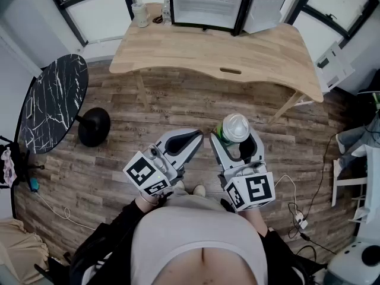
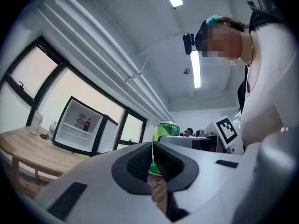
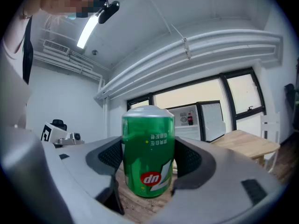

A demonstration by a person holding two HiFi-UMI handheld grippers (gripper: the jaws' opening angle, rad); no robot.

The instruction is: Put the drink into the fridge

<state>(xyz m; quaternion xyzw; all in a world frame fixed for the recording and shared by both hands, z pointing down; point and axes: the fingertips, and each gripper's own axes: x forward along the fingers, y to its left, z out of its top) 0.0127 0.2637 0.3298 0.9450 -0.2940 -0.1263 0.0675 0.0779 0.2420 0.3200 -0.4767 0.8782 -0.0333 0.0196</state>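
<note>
Open fridge (image 1: 196, 8) on wooden table (image 1: 208, 55); plank floor (image 1: 178, 108)

Ceiling strip lights (image 2: 195, 71) glare brightly; fisheye edges warp and darken.

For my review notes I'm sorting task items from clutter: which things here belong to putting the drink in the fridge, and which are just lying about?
Job: green soda can clamped in the right gripper; open mini fridge on the wooden table.
Lying about: pale cup, small bottle, round black marble table, floor cables; left gripper shut, empty.
</note>
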